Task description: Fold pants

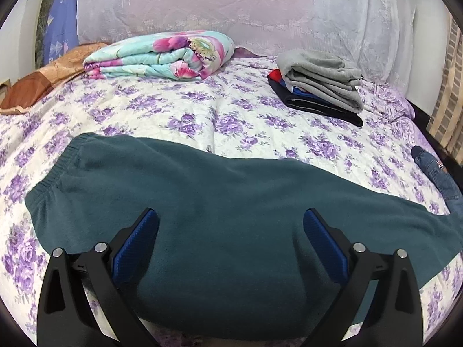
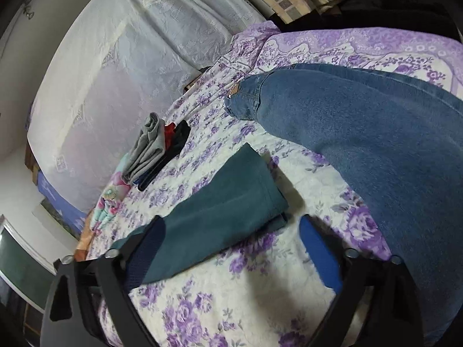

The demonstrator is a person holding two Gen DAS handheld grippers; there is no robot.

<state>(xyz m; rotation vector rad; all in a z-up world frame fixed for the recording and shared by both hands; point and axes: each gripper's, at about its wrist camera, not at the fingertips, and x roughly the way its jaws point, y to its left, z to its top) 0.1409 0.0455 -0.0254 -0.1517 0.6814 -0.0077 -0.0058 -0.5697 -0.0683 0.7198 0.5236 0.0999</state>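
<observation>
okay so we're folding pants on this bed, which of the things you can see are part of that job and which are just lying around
Part of the job:
teal pants
left gripper, open over them
right gripper, open at the leg end

Just lying about:
floral quilt
folded clothes stack
jeans
brown cloth
bedspread underneath it all

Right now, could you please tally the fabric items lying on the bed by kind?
Pants laid out flat: 2, teal pants and blue jeans
Stacks of folded clothes: 1, folded stack, grey on top
Folded quilts: 1, floral quilt
Total: 4
</observation>
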